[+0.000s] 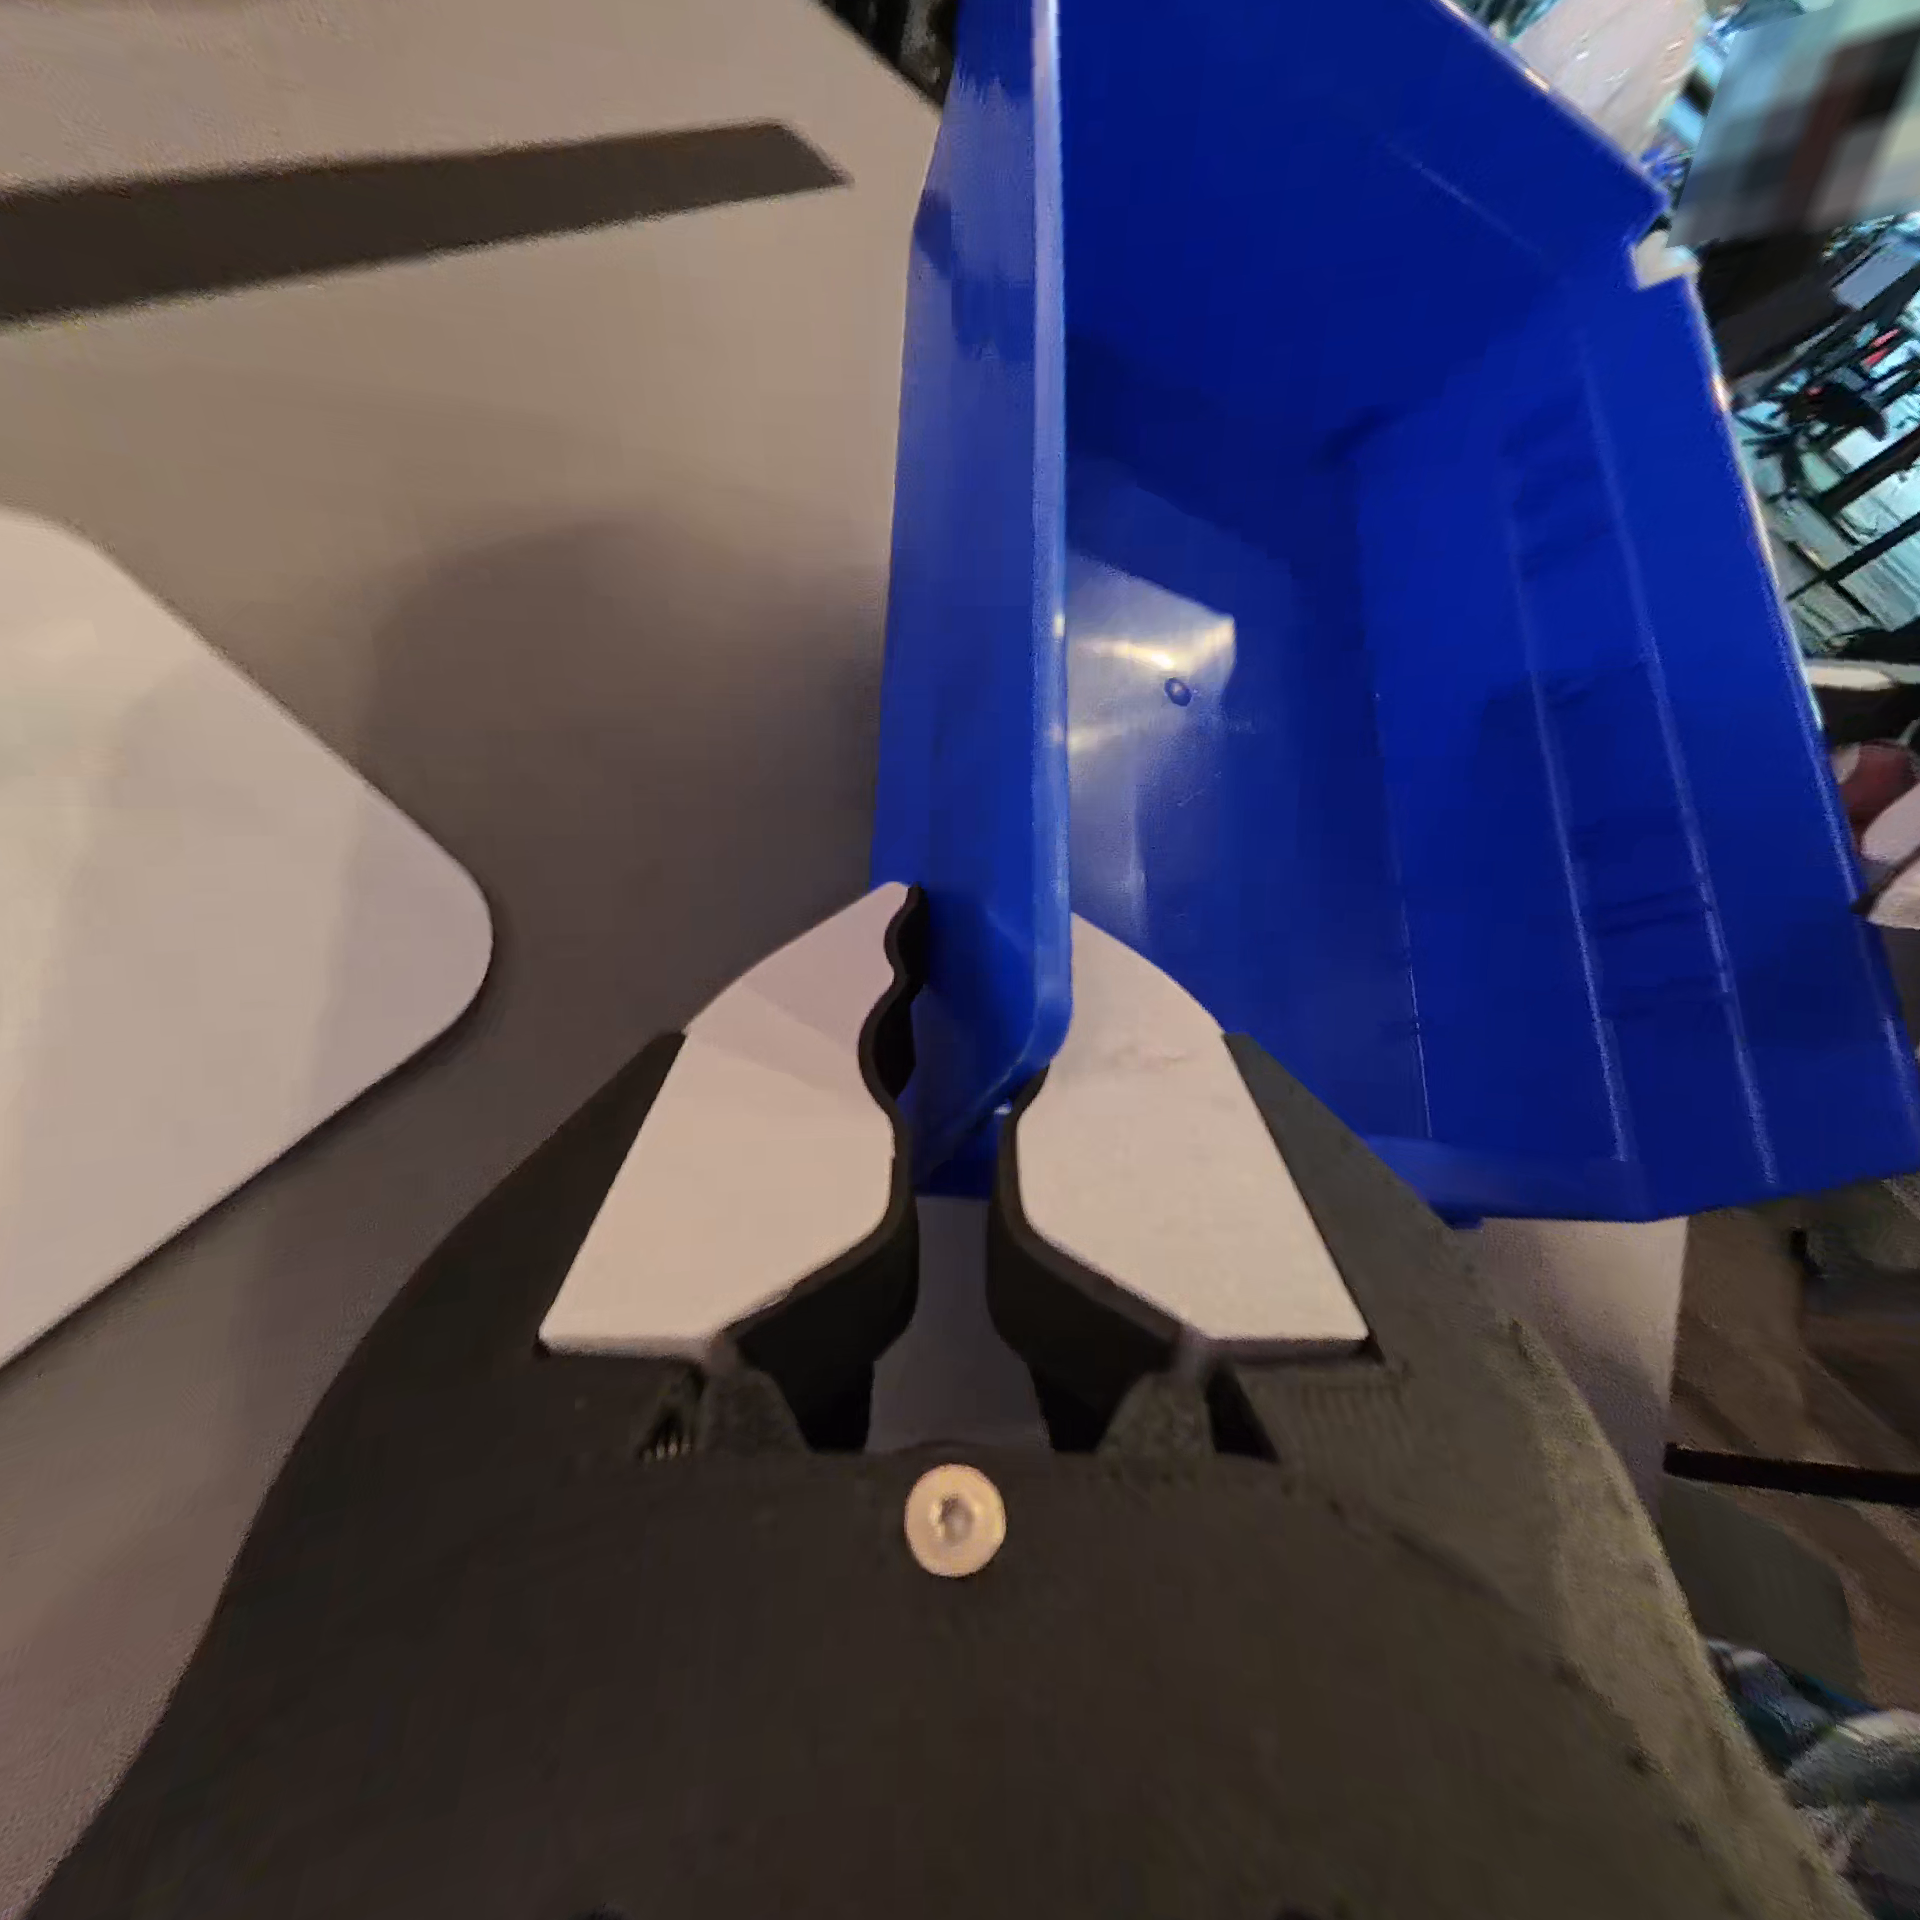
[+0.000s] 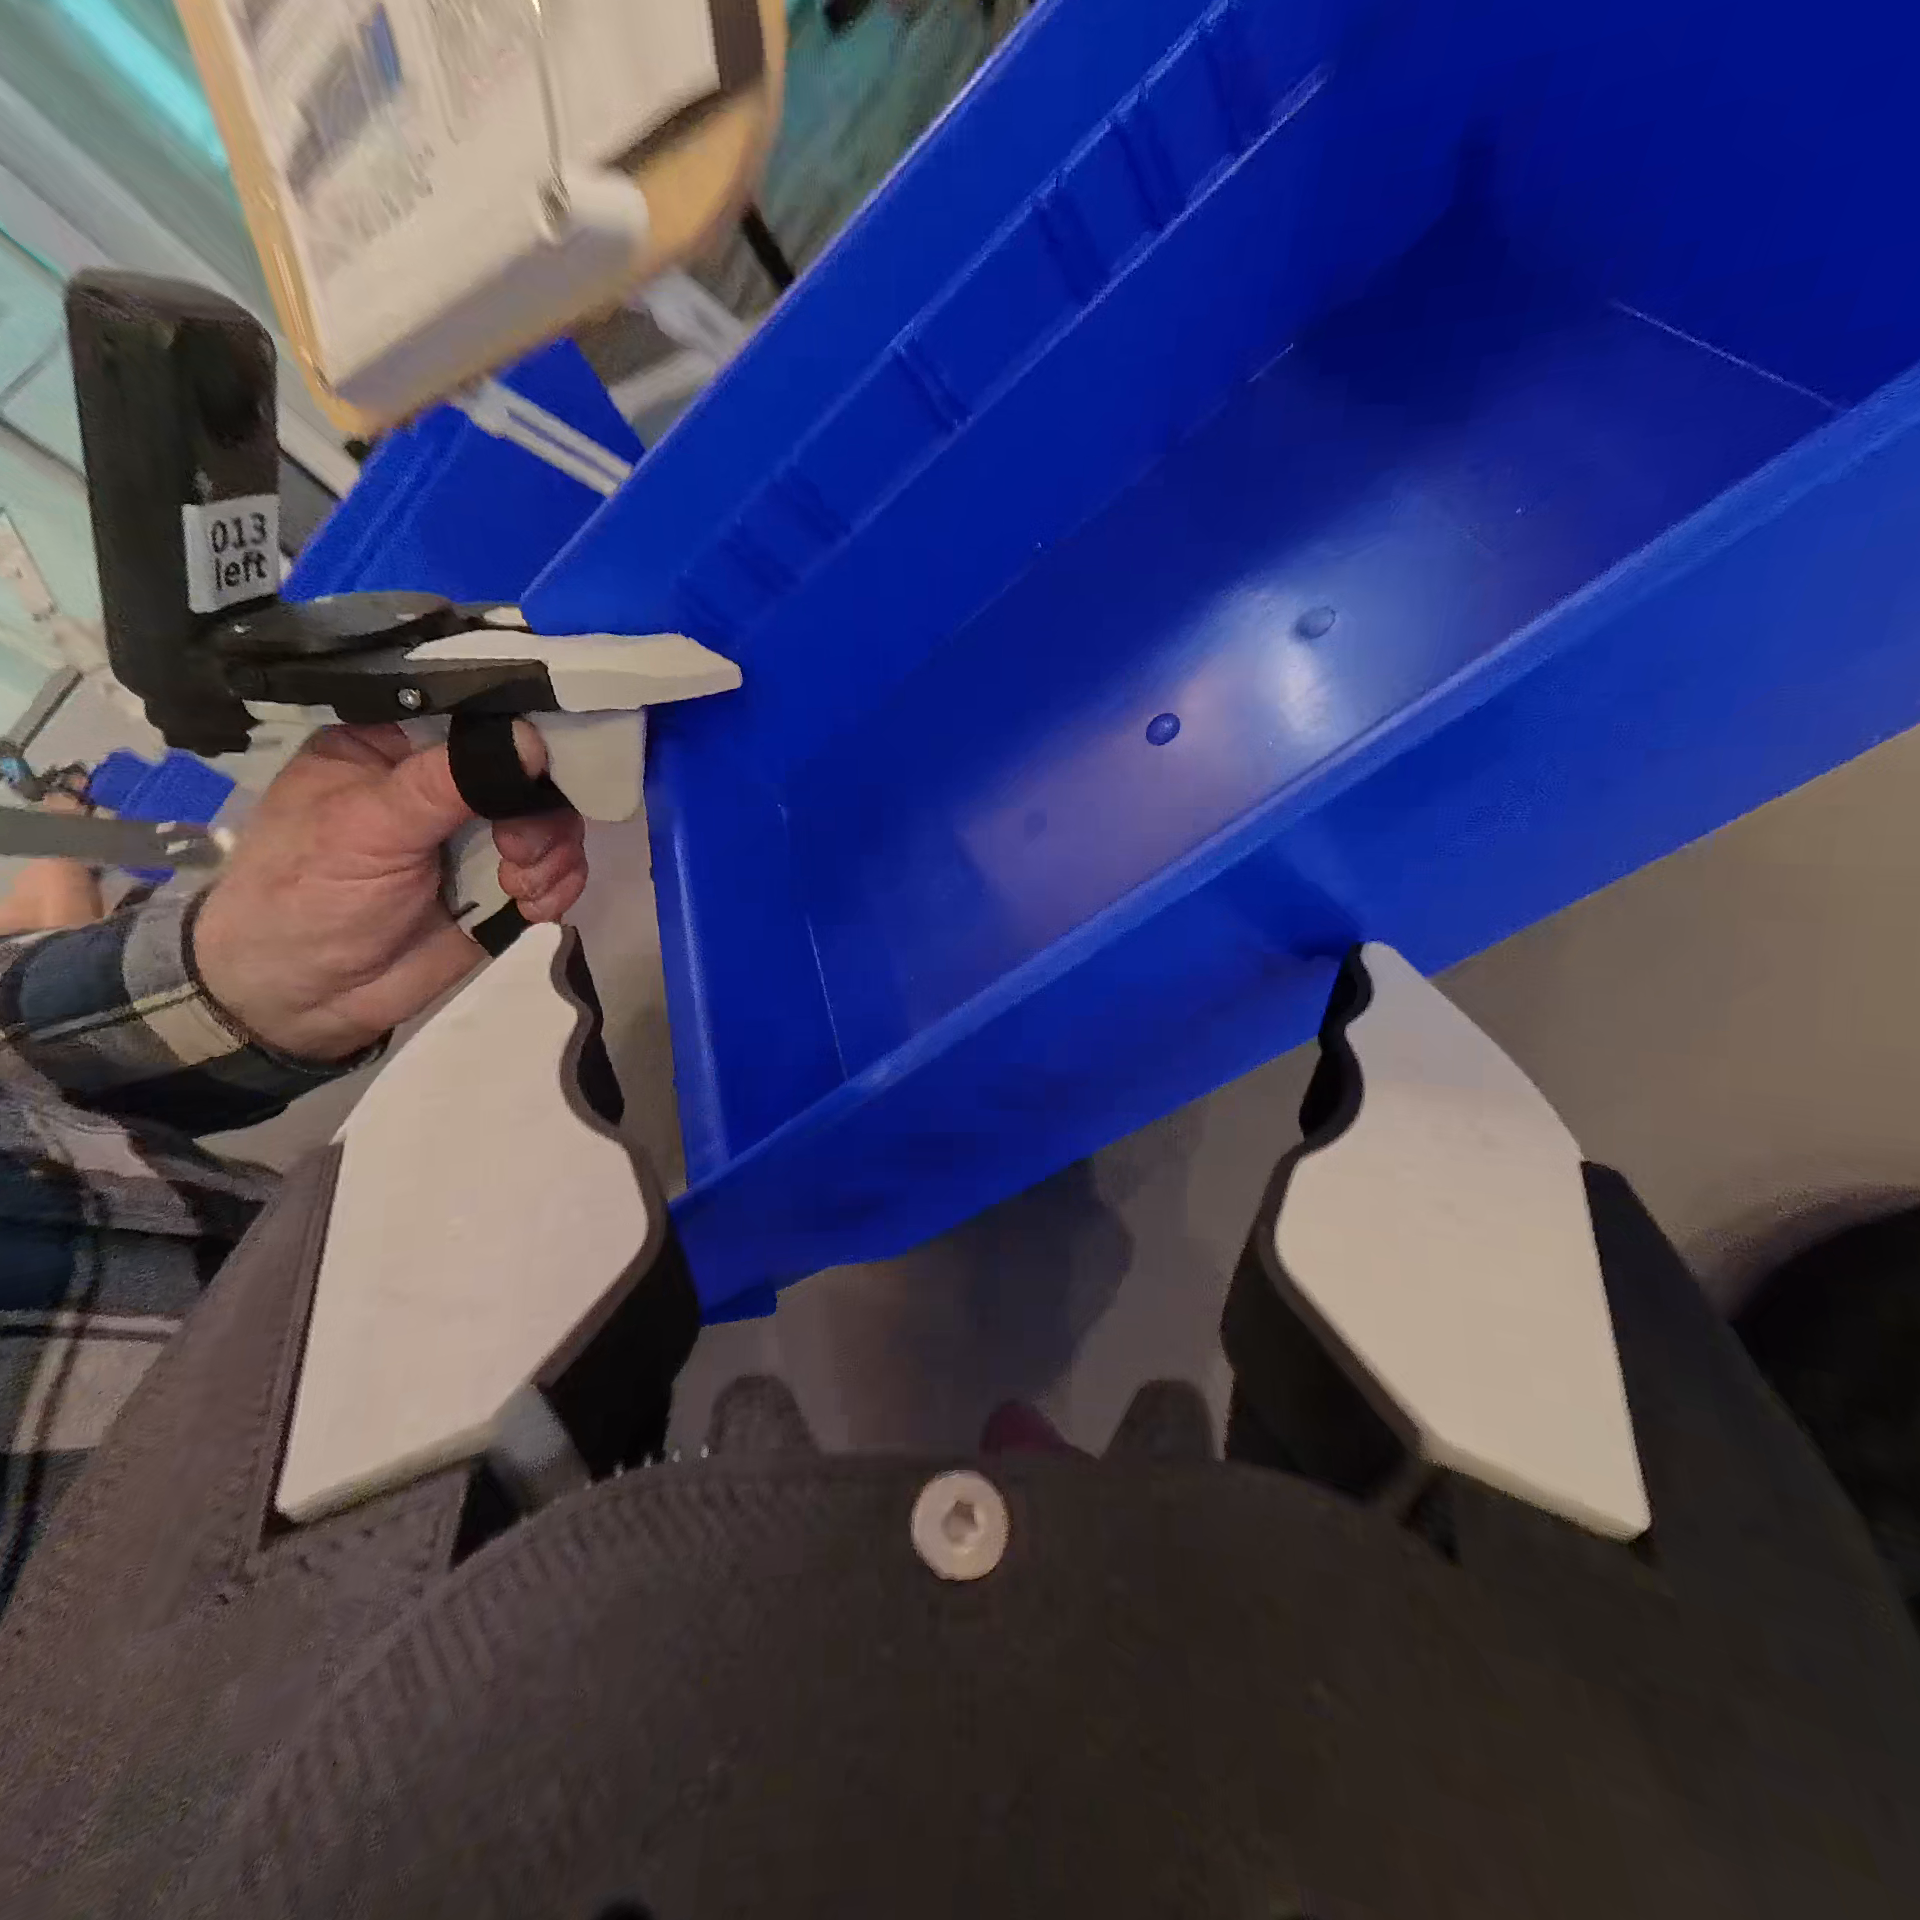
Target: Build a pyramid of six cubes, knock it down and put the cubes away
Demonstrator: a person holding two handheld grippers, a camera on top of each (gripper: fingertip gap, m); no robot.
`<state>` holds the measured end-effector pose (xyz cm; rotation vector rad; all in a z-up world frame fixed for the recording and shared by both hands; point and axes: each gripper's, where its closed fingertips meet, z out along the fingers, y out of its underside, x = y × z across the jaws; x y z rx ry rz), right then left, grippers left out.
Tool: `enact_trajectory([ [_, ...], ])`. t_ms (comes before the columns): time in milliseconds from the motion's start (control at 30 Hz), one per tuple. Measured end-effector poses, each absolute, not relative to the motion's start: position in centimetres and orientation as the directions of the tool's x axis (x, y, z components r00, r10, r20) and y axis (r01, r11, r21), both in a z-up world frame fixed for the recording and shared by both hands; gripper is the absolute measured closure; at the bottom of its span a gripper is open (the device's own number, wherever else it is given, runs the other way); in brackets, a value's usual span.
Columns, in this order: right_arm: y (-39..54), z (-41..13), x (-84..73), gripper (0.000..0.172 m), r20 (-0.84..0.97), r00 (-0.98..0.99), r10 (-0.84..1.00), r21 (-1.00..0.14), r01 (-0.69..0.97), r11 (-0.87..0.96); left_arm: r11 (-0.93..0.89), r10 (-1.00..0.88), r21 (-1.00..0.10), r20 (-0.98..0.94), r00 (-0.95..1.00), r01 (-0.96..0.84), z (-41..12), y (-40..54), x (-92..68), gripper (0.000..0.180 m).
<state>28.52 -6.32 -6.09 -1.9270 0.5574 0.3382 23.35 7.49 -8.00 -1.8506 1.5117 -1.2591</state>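
A blue plastic bin (image 1: 1351, 520) fills the middle and right of the left wrist view; I see no cubes inside it. My left gripper (image 1: 987, 935) is shut on the bin's side wall, with one finger outside and one inside. The right wrist view shows the same grip on the bin (image 2: 1143, 675), with the left gripper (image 2: 665, 707) at its rim and a person's hand (image 2: 343, 862) on the handle. My right gripper (image 2: 956, 945) is wide open around the bin's near corner. Its pads do not press on the bin.
The bin is over a grey table (image 1: 571, 468) with a black tape stripe (image 1: 364, 218) and a white rounded board (image 1: 156, 883) to the left. Another blue bin (image 2: 447, 488) and a white box (image 2: 447, 156) are behind the left gripper. The table edge is on the right (image 1: 1683, 1299).
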Motion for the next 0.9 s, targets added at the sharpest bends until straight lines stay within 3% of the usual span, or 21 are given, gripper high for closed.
enact_trajectory([
  [133,-4.5,-9.0,28.9,0.03,-0.556,0.809,-0.193,-0.694,-0.579,-0.428,-0.368,-0.909,-0.735,0.413,0.056,-0.57,-10.8,8.2,22.5,0.167],
  [533,-7.3,-6.6,27.4,0.058,-0.461,0.864,-0.204,-0.734,-0.501,-0.459,-0.394,-0.862,-0.676,0.507,-0.006,-0.623,-11.3,6.4,21.4,0.151],
  [667,-7.9,-8.4,25.4,0.076,-0.324,0.906,-0.273,-0.72,-0.424,-0.549,-0.366,-0.861,-0.662,0.507,-0.032,-0.654,-11.3,5.3,21.2,0.148],
  [733,-8.4,-9.6,25.9,0.095,-0.219,0.922,-0.319,-0.72,-0.373,-0.586,-0.355,-0.863,-0.655,0.504,-0.035,-0.667,-11.3,5.0,21.1,0.147],
  [833,-9.0,-9.9,27.9,0.121,-0.201,0.908,-0.367,-0.721,-0.391,-0.572,-0.331,-0.865,-0.645,0.5,-0.052,-0.689,-11.3,4.5,21.2,0.145],
  [900,-9.3,-9.9,29.5,0.127,-0.206,0.899,-0.387,-0.72,-0.407,-0.562,-0.317,-0.86,-0.636,0.506,-0.07,-0.703,-11.3,3.7,21.3,0.142],
])
